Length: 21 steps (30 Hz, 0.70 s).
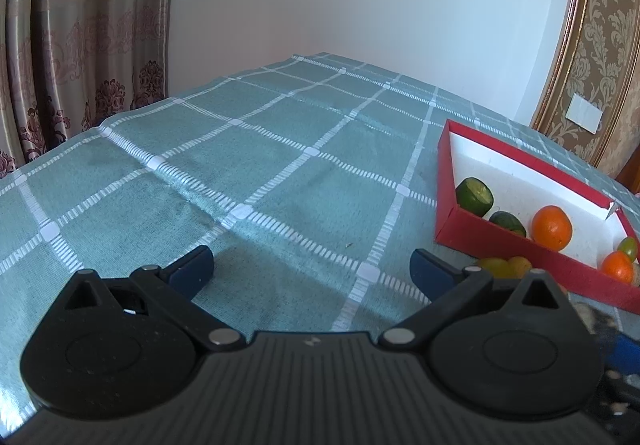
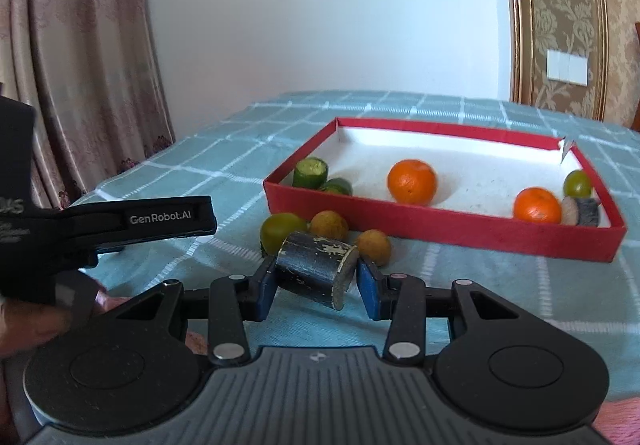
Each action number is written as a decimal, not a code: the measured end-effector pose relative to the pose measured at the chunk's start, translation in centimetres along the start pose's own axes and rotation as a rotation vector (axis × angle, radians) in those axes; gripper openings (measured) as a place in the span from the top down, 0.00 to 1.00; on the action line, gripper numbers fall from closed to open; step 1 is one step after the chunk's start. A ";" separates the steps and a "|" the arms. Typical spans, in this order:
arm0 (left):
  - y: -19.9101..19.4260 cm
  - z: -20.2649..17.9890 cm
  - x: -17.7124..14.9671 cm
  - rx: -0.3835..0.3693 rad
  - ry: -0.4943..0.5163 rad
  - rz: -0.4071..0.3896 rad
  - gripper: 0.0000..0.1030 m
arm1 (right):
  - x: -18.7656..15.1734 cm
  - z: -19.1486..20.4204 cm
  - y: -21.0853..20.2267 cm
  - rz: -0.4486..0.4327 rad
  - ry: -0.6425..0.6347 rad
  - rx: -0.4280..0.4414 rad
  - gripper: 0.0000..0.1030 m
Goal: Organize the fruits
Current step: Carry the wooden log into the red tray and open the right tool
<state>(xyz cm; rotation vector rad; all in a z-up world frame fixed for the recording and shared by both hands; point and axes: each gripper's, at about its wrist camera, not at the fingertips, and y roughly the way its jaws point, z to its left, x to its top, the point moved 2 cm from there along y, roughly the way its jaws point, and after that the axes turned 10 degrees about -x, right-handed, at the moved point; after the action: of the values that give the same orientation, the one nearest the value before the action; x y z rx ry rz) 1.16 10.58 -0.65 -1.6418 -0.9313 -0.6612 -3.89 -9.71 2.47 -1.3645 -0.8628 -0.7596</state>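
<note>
Our right gripper (image 2: 316, 287) pinched the dark scuffed wooden cylinder (image 2: 318, 269); we should have lifted it level toward the shallow red cardboard tray (image 2: 440, 231) at one o'clock.

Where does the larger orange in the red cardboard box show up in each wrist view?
Left wrist view: larger orange, far right, inside the red cardboard box near its front wall.
Right wrist view: larger orange, centre-right, left half of the box.
Shared landmark: cut green cucumber piece in the box's left corner.

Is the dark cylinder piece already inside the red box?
No, the dark cylinder piece sits between the right tool's fingers, outside the red box.
</note>
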 end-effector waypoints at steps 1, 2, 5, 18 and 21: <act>0.0 0.0 0.0 0.002 0.003 0.002 0.00 | 0.0 -0.3 -0.2 -0.004 0.000 -0.001 0.60; 0.0 -0.1 0.0 0.004 0.005 0.004 0.00 | 0.0 -0.8 -0.4 -0.007 0.004 -0.002 0.60; 0.1 -0.2 0.0 0.008 0.009 0.007 0.00 | 0.1 -2.3 -0.8 -0.016 0.011 -0.020 0.60; 0.3 -0.5 0.0 0.027 0.029 0.020 0.00 | 5.7 -10.4 -0.5 -0.119 0.005 -0.145 0.60; 0.3 -0.6 0.0 0.031 0.033 0.023 0.00 | 6.9 -12.1 1.6 -0.100 -0.003 -0.175 0.60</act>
<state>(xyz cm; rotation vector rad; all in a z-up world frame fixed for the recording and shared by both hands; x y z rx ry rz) 1.45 10.01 -0.64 -1.6070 -0.8930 -0.6534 1.84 -21.47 7.59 -1.4851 -0.8884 -0.9287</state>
